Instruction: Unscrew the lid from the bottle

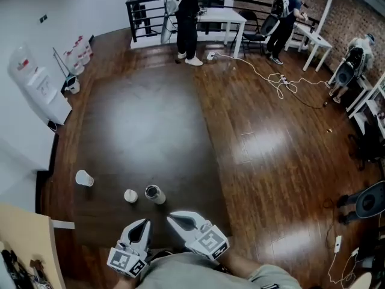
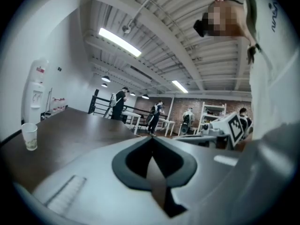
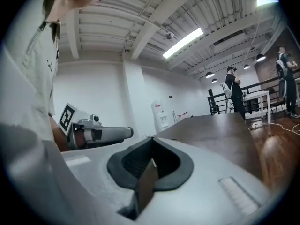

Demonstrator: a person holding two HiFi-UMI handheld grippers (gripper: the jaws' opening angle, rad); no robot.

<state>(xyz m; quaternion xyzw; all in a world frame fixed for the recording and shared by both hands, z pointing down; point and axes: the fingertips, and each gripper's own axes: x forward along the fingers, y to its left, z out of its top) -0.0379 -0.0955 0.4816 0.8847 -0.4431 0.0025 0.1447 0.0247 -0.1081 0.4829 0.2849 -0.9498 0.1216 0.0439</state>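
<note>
In the head view a small bottle (image 1: 155,194) stands on the dark table (image 1: 144,119) near its front edge, its mouth turned up towards me. Just left of it lies a small white round piece (image 1: 130,195) that looks like its lid. Both grippers are held close to my body, short of the bottle and touching nothing. The left gripper (image 1: 146,222) (image 2: 151,138) has its jaws shut with nothing between them. The right gripper (image 1: 169,217) (image 3: 152,138) is likewise shut and empty. Each gripper view shows the other gripper off to the side.
A paper cup (image 1: 84,178) (image 2: 29,136) stands on the table further left. A water dispenser (image 1: 37,83) is against the left wall. A wooden board (image 1: 30,239) lies at the bottom left. People work at white tables (image 1: 219,17) at the back, and cables (image 1: 283,83) trail over the floor.
</note>
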